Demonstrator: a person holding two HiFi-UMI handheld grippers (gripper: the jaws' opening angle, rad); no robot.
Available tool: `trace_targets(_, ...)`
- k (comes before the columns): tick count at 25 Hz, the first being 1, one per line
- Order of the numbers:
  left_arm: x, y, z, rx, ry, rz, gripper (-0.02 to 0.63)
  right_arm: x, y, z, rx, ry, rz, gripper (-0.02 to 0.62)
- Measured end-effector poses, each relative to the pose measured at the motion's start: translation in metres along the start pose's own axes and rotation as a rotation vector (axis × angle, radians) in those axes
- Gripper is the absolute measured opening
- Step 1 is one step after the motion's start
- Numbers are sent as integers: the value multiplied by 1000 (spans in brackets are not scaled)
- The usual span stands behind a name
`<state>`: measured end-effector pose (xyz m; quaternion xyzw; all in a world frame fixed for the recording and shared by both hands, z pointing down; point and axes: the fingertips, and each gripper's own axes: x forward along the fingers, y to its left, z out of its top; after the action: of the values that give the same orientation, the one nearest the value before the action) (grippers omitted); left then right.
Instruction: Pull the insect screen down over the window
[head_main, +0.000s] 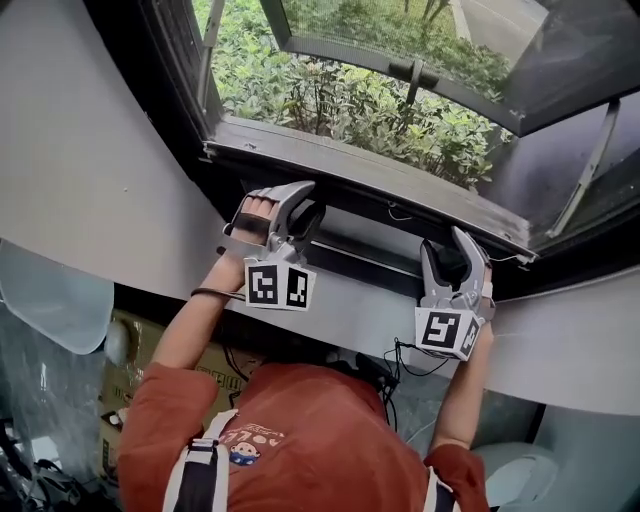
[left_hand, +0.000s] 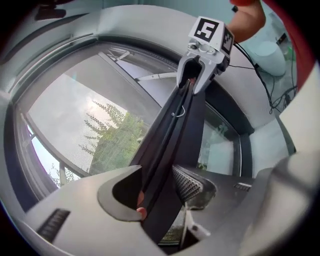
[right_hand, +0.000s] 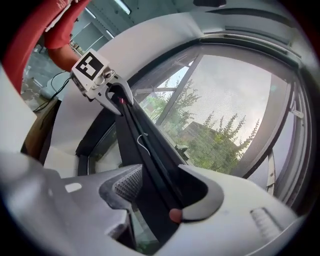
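Note:
The insect screen's dark pull bar (head_main: 380, 215) runs across the window under a grey rail (head_main: 350, 175). My left gripper (head_main: 298, 215) is shut on the bar's left part, and my right gripper (head_main: 455, 252) is shut on its right part. In the left gripper view the bar (left_hand: 167, 150) passes between the jaws of the left gripper (left_hand: 160, 192) and leads up to the right gripper (left_hand: 202, 65). In the right gripper view the bar (right_hand: 150, 160) lies in the right gripper (right_hand: 155, 195), with the left gripper (right_hand: 107, 87) at its far end. Grey mesh (right_hand: 230, 95) hangs beyond the bar.
A window sash (head_main: 420, 70) is swung open outward on a metal stay (head_main: 590, 165), with green shrubs (head_main: 330, 95) outside. A white wall (head_main: 570, 340) curves below the frame. A thin white cord (left_hand: 179, 112) hangs on the bar. A cardboard box (head_main: 125, 350) stands lower left.

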<state>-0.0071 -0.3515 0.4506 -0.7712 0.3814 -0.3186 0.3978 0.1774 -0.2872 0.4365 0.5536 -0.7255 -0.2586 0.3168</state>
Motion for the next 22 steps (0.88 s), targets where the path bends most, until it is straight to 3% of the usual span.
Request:
trace_targets(9, -18, -4, -1, -317, -41, 52, 190, -20, 1, 13, 157, -76, -19, 230)
trace_targets(15, -34, -13, 4, -483, -101, 110, 190, -34, 0, 14, 269, -150, -76, 230)
trace_targets(19, -44, -22, 5, -615, -126, 134, 190, -46, 3, 17, 398, -243, -135, 230)
trace_targets(22, -50, -27, 0, -738, -121, 143, 190, -52, 13, 14, 495, -235, -156, 230)
